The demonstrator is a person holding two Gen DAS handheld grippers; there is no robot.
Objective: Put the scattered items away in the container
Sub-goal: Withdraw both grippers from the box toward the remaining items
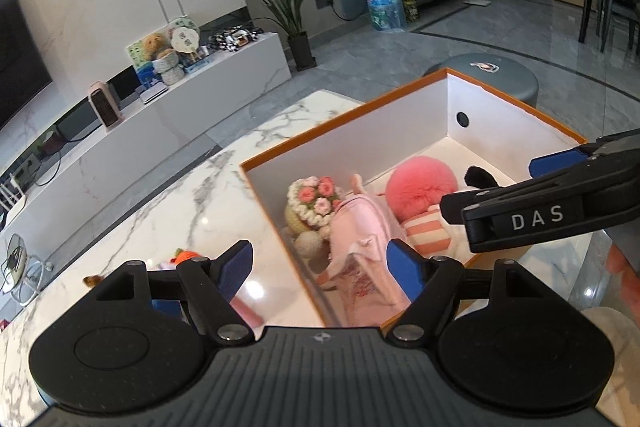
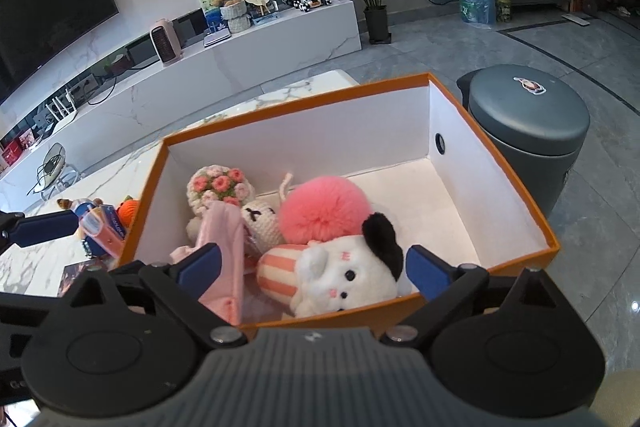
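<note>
Now between picks: left gripper (image 1: 320,273) and right gripper (image 2: 314,269) both spread wide and empty above the near edge of the orange box (image 2: 516,183), where the white plush (image 2: 344,275), pink pompom (image 2: 324,209) and pink pouch (image 1: 362,247) already lie. Next, over to the leftovers on the marble table (image 1: 168,203), perhaps an orange knitted toy (image 2: 129,210) and a small carton (image 2: 104,227), hard to make out; then pinch and carry back.

My left wrist camera looks steeply down, close over the orange box's (image 1: 400,131) near left corner. My right one faces the box (image 2: 280,107) centrally, equally close. Both share the box interior and TV wall.
</note>
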